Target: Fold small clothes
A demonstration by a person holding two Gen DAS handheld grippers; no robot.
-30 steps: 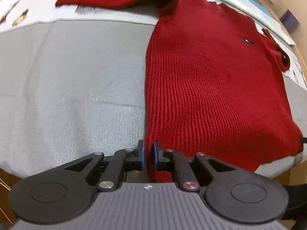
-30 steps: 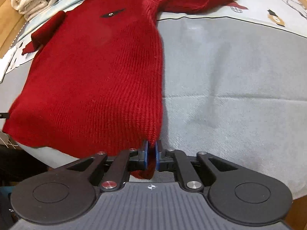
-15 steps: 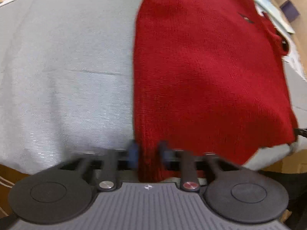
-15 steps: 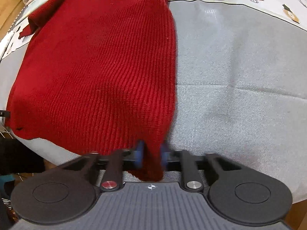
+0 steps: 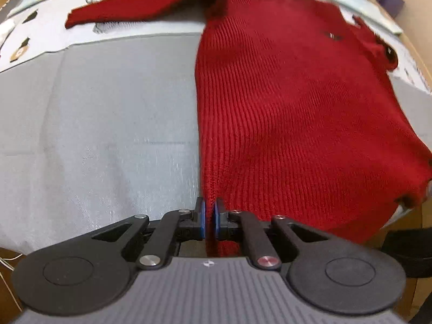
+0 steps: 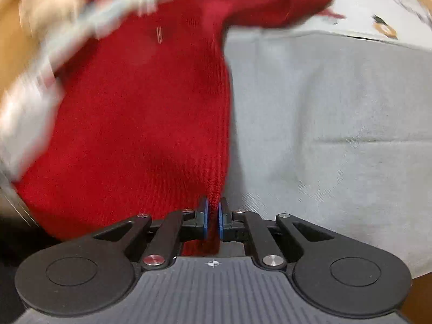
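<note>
- Red knit sweater [image 5: 283,113] lies spread on the grey cloth-covered surface [image 5: 108,124], front side up, ribbed knit running lengthwise.
- Left gripper [image 5: 209,217]: fingers [image 5: 201,217] drawn narrow, blue pads clamped on the sweater's bottom hem at its left corner; a strip of red knit runs between the pads and down behind them.
- Right gripper [image 6: 212,217]: fingers [image 6: 222,217] likewise narrow, pinching the hem at the opposite bottom corner; red fabric bunches between the pads.
- Left wrist view: one sleeve [image 5: 140,13] stretches out sideways across the far part of the surface, lying flat, cuff pointing left.
- Small dark logo [image 5: 331,35] on the chest, toward the far right.
- Neck area with a dark opening [image 5: 388,54] sits at the far right edge.
- Right wrist view is motion-blurred on its left side; the other sleeve [image 6: 283,8] reaches toward the upper right.
- Printed cloth [image 6: 383,13] with small dark and orange figures borders the far edge of the surface.
- Pale folded fabric [image 6: 40,2] shows blurred at upper left; I cannot tell what it is.
</note>
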